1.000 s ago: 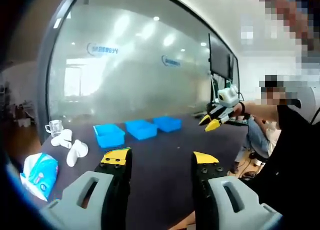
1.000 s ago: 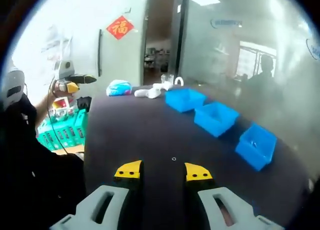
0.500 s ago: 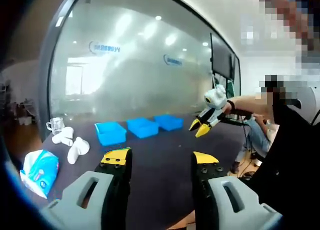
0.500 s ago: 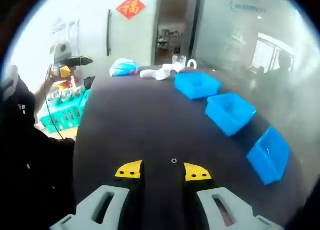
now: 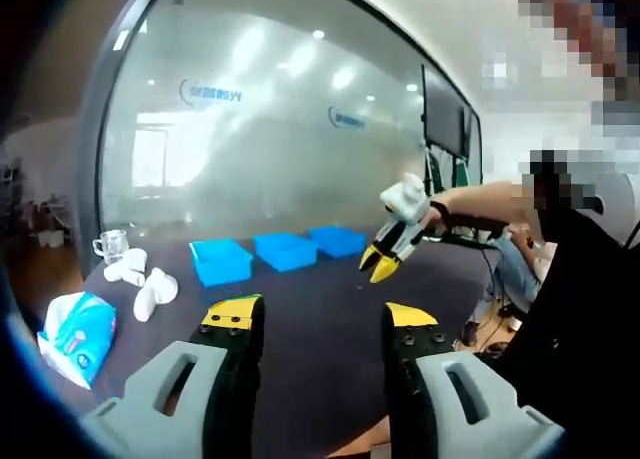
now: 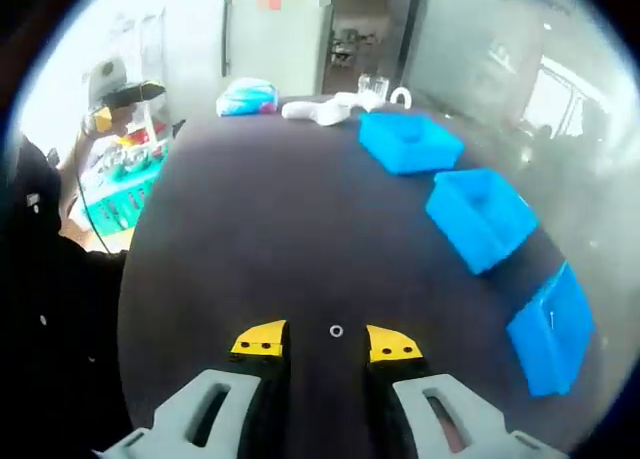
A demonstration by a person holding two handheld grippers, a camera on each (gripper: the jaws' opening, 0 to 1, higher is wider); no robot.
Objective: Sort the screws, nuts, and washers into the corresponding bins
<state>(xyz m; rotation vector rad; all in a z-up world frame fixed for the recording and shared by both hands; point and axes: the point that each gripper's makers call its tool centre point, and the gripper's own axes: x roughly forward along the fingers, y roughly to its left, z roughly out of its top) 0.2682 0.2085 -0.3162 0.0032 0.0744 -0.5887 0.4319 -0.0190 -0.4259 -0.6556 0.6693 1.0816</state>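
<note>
Since a second ago our right gripper [image 6: 324, 341] has dropped toward the dark table [image 6: 250, 239], jaws apart and empty, straddling a small ring-shaped washer [image 6: 336, 331] at 12 o'clock, presumably to pinch it. Our left gripper [image 5: 320, 319] hangs open, empty. Three glossy blue bins [image 6: 483, 216] wait at 2 o'clock.

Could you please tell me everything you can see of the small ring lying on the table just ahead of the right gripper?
The small ring looks like a pale, metallic washer or nut; it is too small to tell which. It lies flat and alone on the dark table, between the yellow tips of the open right gripper, which does not touch it. The three blue bins stand well away from it.
</note>
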